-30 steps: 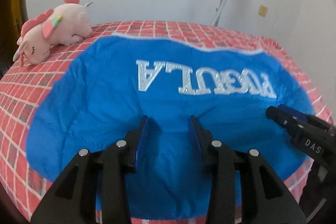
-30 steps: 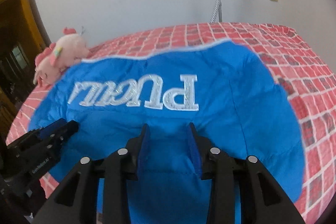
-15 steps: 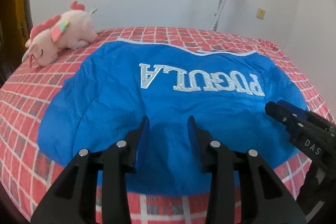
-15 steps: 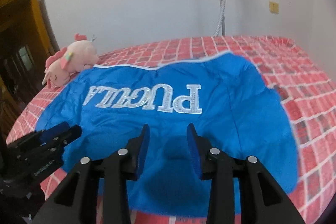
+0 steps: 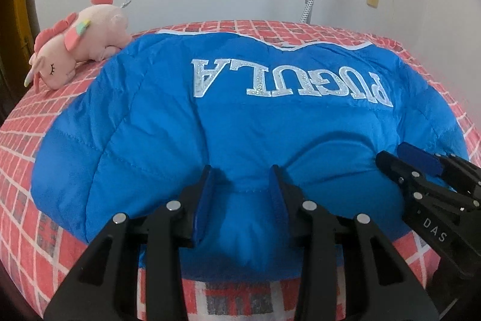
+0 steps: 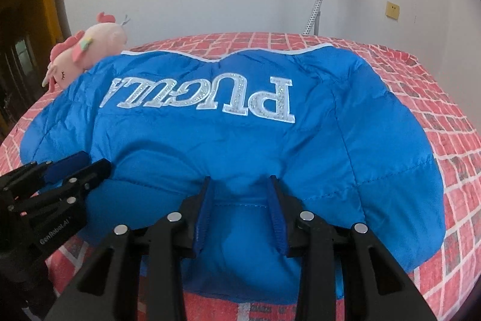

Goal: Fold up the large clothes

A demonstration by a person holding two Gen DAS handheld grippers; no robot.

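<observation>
Nearest the lenses, both tools are working the near edge of the blue quilted jacket (image 5: 240,125). The left gripper (image 5: 240,173) is standing with its blue pads apart, a bulge of padded fabric sitting between them — spread, not yet pinching, though the cloth is touching or nearly touching the inner faces. The right gripper (image 6: 240,182) is posed the same way, jaws wide, straddling a stitched seam at the hem. Each is pointing forward and slightly downward along the bed, side by side and near each other (each shows at the edge of the other's view).

The placement reads as deliberate: two grips spaced along one edge would let the padded cloth lift evenly for a fold away from the person.

Farther on, the jacket is lying spread, back up, on the red checked bedspread (image 5: 27,122), its silver lettering (image 6: 198,98) reading upside down from here. At the far left, a pink plush toy (image 5: 78,44) is lying just beside the jacket's corner — possibly touching; a fold carried that way could bump it.
</observation>
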